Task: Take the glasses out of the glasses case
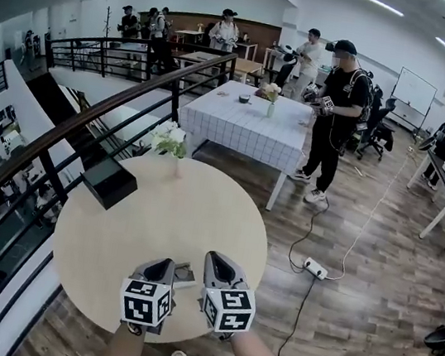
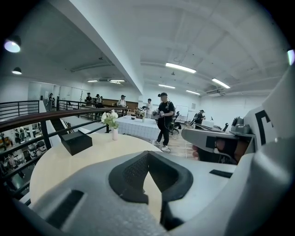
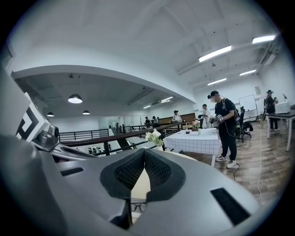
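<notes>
Left fingers: my left gripper (image 1: 162, 267) has its fingers pressed together at the tips, with nothing between them.
Right fingers: my right gripper (image 1: 220, 265) is closed the same way and empty.
Glasses: the dark-framed glasses (image 3: 138, 206) lie on the round pale wooden tabletop (image 1: 139, 227), lower centre of the head view, between my two grippers and just under the right fingers.
Long axis: it seems to run across the right gripper's view; little of it shows.
Nearer hand: the right, I judge.
Case: the black rectangular box (image 1: 109, 183) sits at the tabletop's upper left, well apart; I cannot see its contents.
</notes>
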The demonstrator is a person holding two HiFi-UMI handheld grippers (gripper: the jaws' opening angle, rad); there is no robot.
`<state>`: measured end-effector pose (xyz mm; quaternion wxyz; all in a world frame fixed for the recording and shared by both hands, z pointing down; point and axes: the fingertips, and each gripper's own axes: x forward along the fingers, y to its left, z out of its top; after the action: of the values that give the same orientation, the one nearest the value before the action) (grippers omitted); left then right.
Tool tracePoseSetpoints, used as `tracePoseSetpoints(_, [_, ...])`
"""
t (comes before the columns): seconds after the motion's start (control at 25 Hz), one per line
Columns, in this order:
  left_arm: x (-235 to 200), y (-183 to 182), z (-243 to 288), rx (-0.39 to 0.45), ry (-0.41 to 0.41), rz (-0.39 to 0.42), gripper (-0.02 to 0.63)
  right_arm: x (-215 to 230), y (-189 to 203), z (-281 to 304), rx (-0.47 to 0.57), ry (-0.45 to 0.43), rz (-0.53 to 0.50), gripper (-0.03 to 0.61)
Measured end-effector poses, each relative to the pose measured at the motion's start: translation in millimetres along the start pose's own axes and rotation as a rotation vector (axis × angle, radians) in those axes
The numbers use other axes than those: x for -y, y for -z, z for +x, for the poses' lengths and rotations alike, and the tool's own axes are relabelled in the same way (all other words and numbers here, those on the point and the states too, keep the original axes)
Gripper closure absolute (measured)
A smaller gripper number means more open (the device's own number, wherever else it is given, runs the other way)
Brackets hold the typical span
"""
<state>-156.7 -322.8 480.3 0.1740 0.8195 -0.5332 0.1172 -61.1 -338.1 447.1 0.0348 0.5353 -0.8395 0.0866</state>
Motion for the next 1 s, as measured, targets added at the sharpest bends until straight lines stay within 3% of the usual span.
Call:
tracePoseSetpoints(0.4, [-22,27,31,-0.104,0.02,0.015,0.601,10,24,24,-0.072,0.022,-0.001,0.563])
tracePoseSetpoints(0.84, [-5,68,75,-0.258,-0.003,0.091,0.601,54,57,15,-0.167,0.014,0.026,0.563])
tracePoseSetpoints(1.0, [13,94,93,-0.325,0.029,0.178,0.601,71,77,1,-0.206,-0.003,0.037,0.563])
